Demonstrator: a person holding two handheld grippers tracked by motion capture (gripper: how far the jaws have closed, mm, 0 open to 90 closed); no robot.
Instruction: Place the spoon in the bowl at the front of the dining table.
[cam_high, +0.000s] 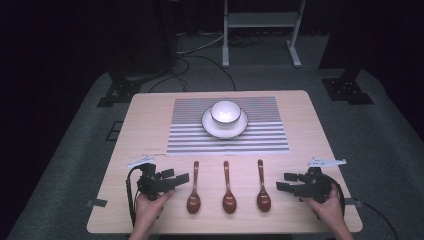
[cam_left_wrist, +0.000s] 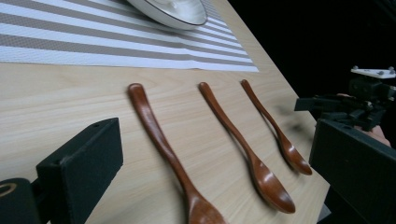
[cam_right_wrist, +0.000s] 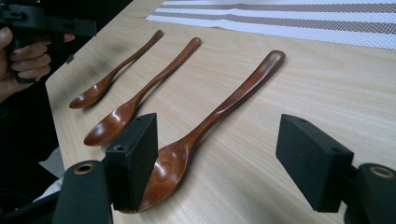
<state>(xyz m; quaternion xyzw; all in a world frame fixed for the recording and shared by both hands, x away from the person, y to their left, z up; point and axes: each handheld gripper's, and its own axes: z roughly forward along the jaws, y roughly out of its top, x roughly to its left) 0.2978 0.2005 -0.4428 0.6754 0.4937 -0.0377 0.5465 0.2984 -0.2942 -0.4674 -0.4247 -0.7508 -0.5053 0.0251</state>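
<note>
Three brown wooden spoons lie side by side near the table's front edge: the left spoon (cam_high: 193, 192), the middle spoon (cam_high: 228, 192) and the right spoon (cam_high: 262, 190), handles pointing away from me. A white bowl (cam_high: 225, 112) sits on a white plate (cam_high: 209, 125) on a striped placemat (cam_high: 190, 135). My left gripper (cam_high: 177, 176) is open, just left of the left spoon (cam_left_wrist: 161, 140), jaws pointing right. My right gripper (cam_high: 282, 181) is open, just right of the right spoon (cam_right_wrist: 215, 116), jaws pointing left. Nothing lies between either pair of jaws.
The wooden table (cam_high: 145, 120) stands on grey carpet. A white metal stand (cam_high: 260, 22) and dark stand bases (cam_high: 117, 92) lie beyond it. Cables trail from both grippers over the front edge.
</note>
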